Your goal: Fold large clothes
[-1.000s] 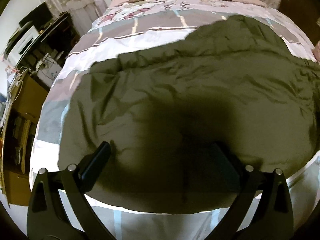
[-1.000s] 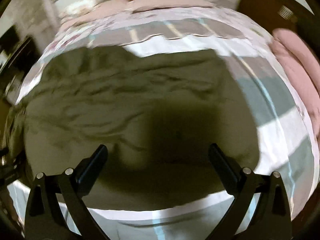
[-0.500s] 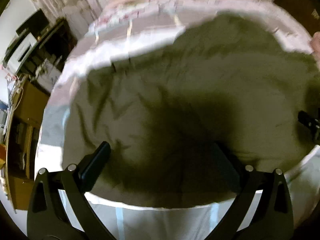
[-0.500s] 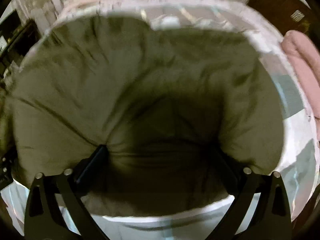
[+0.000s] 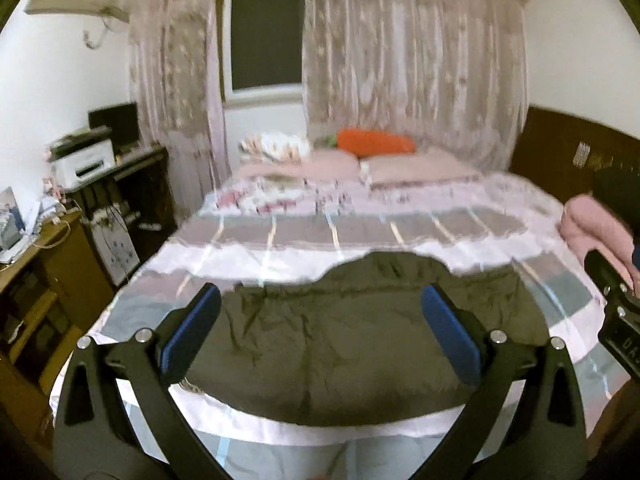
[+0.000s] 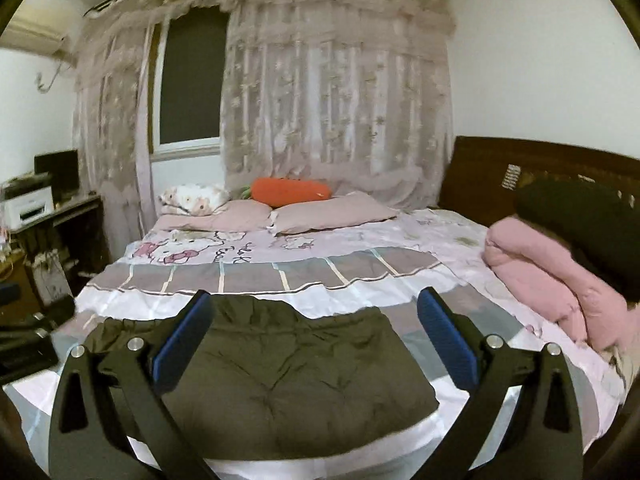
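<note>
- Olive-green padded fabric is making up the large garment point(image 5: 340, 344), which is lying spread across the near end of the bed point(image 5: 304, 236), in the lower middle of both wrist views.
- Puffy and quilted as it is looking, with creases radiating from a dimple near its middle in the right wrist view point(image 6: 280, 376), it is probably handling as soft, bulky and fairly light, sagging and sliding on itself rather than keeping a crease.
- Its smooth shell is likely feeling a little slippery, so a deep bite on a doubled hem or corner is looking safer than a pinch on a single layer.
- Good places to take hold are seeming to be the far edge toward the pillows, or the outer corner at the lower right of the right wrist view.
- Left hand-held gripper point(image 5: 320, 332) is hanging above the garment with its blue pads spread wide and nothing between them.
- Right hand-held gripper point(image 6: 312, 340) is likewise standing spread and empty, with the garment showing between and below its fingers and extending toward the left of the frame.
- Neither hand-held gripper is appearing to touch the cloth; both are looking over it toward the curtains.
</note>
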The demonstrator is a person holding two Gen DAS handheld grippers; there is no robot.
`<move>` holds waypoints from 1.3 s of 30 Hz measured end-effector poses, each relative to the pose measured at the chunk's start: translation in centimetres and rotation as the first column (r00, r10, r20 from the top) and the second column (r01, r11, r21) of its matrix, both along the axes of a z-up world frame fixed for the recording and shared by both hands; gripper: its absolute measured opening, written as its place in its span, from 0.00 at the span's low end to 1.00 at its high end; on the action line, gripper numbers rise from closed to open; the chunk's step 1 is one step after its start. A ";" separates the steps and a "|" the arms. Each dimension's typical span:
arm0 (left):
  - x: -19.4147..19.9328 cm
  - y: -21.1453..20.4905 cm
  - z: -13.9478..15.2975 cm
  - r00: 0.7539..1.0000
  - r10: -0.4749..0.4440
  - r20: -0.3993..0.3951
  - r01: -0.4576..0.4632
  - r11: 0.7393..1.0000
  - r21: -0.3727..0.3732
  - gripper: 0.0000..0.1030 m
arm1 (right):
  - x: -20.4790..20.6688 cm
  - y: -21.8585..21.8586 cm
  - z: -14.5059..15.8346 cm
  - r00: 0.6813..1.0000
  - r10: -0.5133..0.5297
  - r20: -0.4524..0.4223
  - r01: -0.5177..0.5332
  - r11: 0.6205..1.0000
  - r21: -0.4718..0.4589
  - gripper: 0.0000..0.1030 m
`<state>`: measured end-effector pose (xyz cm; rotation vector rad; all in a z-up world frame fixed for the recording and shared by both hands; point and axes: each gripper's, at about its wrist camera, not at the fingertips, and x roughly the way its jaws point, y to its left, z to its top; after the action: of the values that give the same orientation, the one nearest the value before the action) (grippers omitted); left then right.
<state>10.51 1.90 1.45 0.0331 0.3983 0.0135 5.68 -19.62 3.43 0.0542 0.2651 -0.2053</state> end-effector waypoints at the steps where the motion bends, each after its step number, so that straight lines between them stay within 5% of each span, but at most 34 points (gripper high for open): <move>1: -0.5 -0.1 0.3 1.000 0.008 0.016 -0.008 1.000 0.003 0.98 | -0.2 -0.2 0.1 1.000 -0.016 -0.013 0.016 1.000 -0.005 0.99; 9: -1.7 -1.0 -0.4 0.997 -0.027 -0.069 0.025 0.999 -0.023 0.98 | -0.2 2.0 -2.2 0.987 0.031 -0.158 -0.031 1.000 0.002 0.99; 15: -1.8 -1.4 -1.3 0.996 0.004 -0.092 -0.001 1.000 0.024 0.98 | 1.5 3.9 -4.9 0.958 0.059 -0.279 -0.067 0.998 -0.018 0.99; 20: -2.0 -2.3 -1.4 0.996 -0.016 -0.093 0.021 0.998 0.060 0.98 | 1.4 4.4 -5.4 0.957 0.048 -0.285 -0.062 0.997 -0.039 0.99; 39: -1.6 -1.9 -2.0 0.990 -0.037 -0.136 0.040 0.999 0.014 0.98 | 1.5 4.8 -5.4 0.956 0.081 -0.281 -0.091 0.996 -0.024 0.99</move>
<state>8.94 0.00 -0.57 0.0582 0.5340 -0.0237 7.20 -14.83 -1.97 -0.0235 0.5451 -0.1306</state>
